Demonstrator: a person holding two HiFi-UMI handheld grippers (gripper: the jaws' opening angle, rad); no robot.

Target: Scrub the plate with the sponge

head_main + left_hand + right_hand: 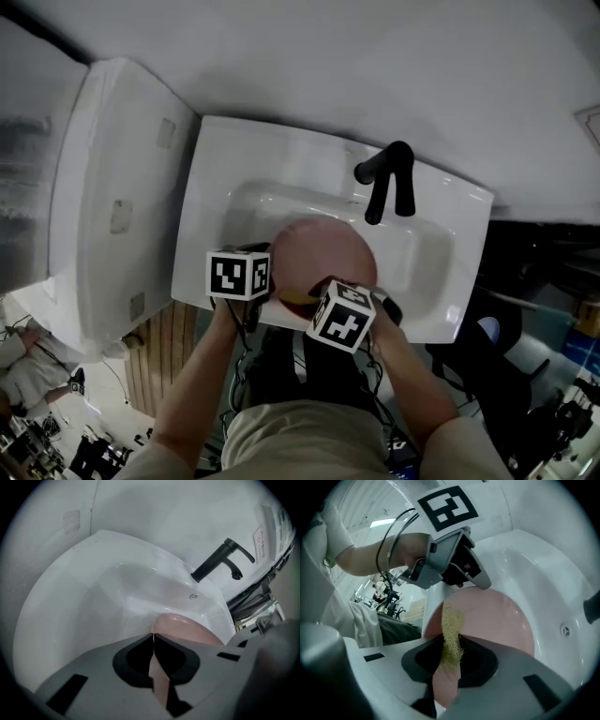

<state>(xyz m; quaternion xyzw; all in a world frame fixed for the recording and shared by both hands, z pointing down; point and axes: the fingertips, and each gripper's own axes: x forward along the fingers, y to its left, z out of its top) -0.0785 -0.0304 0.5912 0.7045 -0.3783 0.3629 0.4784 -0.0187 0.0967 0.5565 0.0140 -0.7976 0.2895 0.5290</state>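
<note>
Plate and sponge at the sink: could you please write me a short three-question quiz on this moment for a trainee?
1. True or false: the left tool is shut on the rim of the pink plate.
2. Fill in the blank: the right tool is shut on a yellowish, fibrous ____.
3. Pick one: the plate is held A) over the basin of the white sink, B) flat on the floor, C) on a shelf above the tap.

Key
1. True.
2. sponge.
3. A.
</note>
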